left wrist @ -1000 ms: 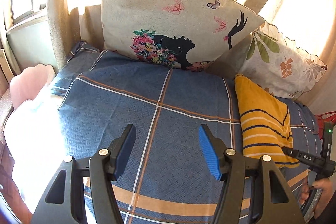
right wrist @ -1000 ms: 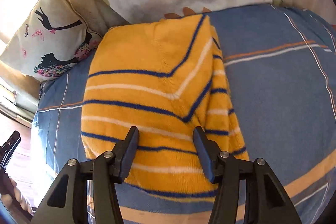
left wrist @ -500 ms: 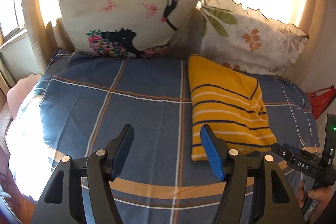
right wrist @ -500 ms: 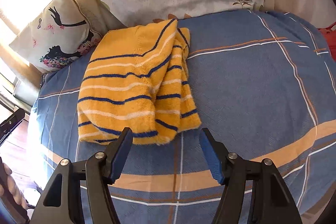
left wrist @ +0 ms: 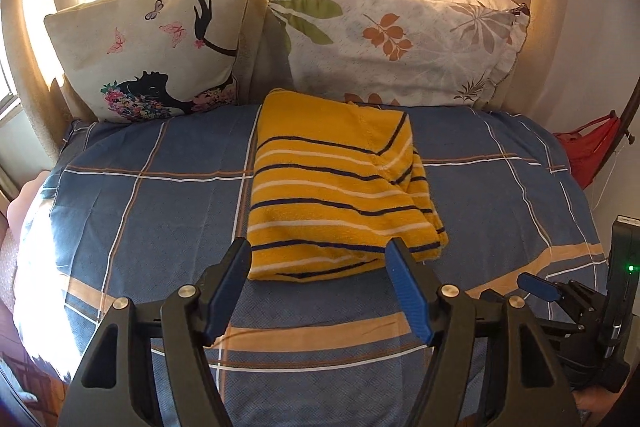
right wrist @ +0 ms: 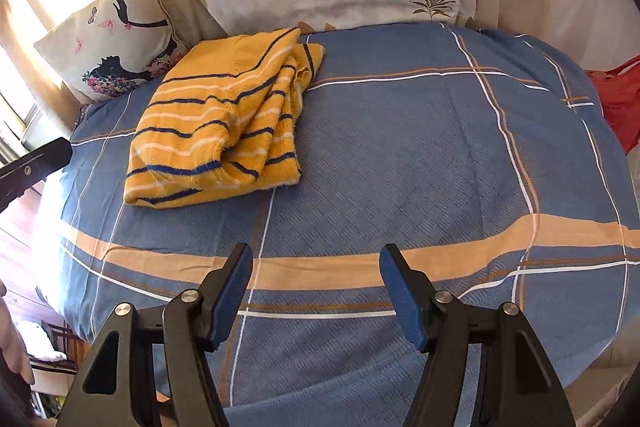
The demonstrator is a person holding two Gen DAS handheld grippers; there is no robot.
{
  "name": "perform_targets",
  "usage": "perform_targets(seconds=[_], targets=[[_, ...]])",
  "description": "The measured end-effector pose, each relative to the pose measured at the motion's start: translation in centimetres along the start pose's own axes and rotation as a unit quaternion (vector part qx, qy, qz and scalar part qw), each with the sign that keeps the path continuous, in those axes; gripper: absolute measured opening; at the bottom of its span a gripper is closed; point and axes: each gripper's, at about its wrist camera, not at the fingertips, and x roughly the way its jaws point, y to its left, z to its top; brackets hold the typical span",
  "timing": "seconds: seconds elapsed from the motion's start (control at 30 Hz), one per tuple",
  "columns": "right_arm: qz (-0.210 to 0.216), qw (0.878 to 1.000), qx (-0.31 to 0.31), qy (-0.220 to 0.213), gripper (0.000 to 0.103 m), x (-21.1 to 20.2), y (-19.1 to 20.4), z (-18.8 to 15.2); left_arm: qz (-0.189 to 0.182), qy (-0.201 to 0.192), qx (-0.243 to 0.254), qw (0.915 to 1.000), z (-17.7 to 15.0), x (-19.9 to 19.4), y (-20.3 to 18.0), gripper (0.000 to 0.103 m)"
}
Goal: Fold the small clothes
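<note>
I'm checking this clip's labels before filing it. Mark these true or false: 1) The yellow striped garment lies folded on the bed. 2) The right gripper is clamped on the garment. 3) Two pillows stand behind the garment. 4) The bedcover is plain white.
1) True: the yellow striped garment lies folded on the bedcover.
2) False: the right gripper is open over bare bedcover, apart from the garment; the left gripper holds nothing either, its jaws opening.
3) True: a butterfly pillow and a leaf-print pillow stand behind it.
4) False: it is blue with orange and white lines.
</note>
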Motion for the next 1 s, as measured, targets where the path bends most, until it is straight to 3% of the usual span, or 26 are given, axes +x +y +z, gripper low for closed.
perform_targets(seconds=[0.27,0.87,1.0], targets=[[0.01,1.0,-0.001,0.003,0.071,0.1,-0.3,-0.3,0.011,-0.005,-0.004,0.9999,-0.3,-0.6,-0.4,0.069],[0.018,0.997,-0.069,0.005,0.072,0.1,4.7,-1.5,0.037,-0.044,-0.031,0.9978,-2.2,-3.9,1.8,0.076],[0.017,0.997,-0.074,0.004,0.072,-0.1,5.1,-1.9,0.064,-0.08,-0.036,0.9941,-2.8,-5.5,2.1,0.076]])
